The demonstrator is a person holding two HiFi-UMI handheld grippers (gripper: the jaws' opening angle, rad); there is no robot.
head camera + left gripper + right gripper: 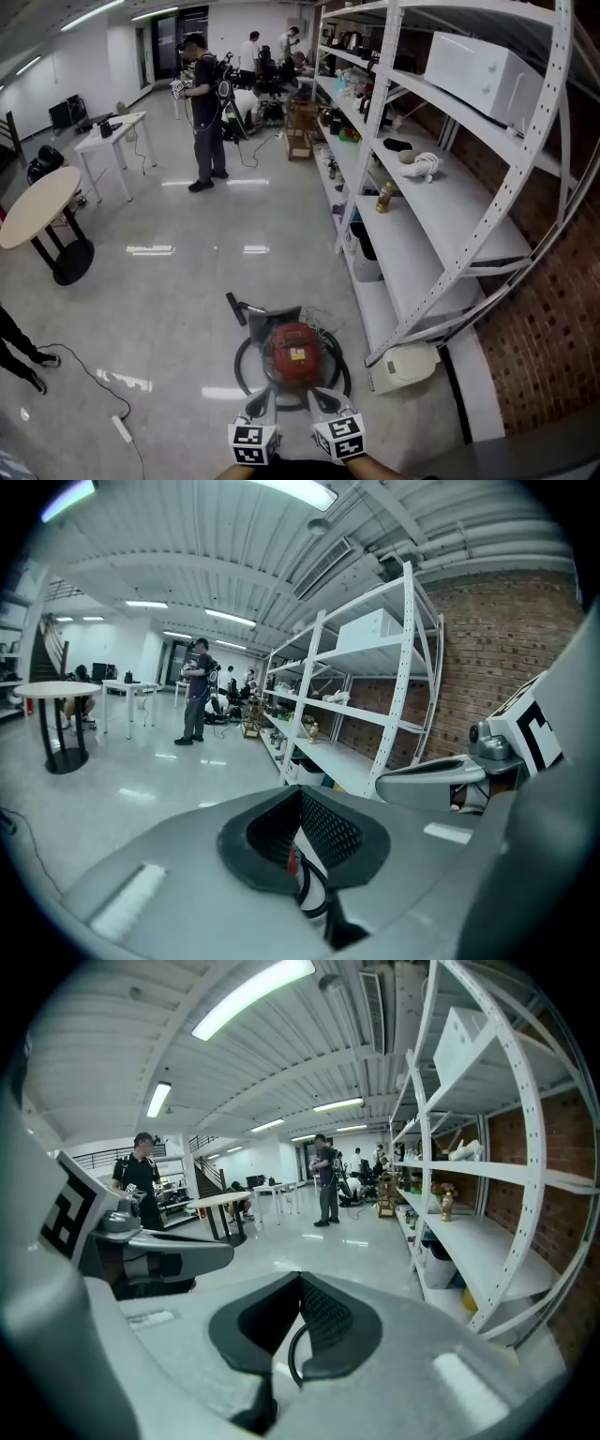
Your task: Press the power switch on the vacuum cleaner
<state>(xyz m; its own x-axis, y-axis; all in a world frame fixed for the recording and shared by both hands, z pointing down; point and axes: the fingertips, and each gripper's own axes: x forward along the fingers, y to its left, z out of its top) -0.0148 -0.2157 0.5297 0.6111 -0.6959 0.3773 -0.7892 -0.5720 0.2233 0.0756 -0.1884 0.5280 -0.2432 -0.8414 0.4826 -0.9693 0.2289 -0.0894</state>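
The red canister vacuum cleaner (292, 352) sits on the floor just ahead of me, with its black hose (246, 361) coiled round it and a nozzle (238, 307) pointing back left. I cannot make out its power switch. My left gripper (262, 401) and right gripper (322, 399) hang side by side above the vacuum's near edge, apart from it. In the left gripper view the left gripper (300, 791) is shut, with a sliver of red body and black hose (309, 883) showing behind its pads. In the right gripper view the right gripper (300, 1279) is shut on nothing.
A tall white shelving rack (441, 211) runs along the right. A white appliance (405, 366) lies on the floor at its foot. A cable with a power strip (122, 428) trails at the left. A round table (42, 206) and a standing person (204, 112) are farther off.
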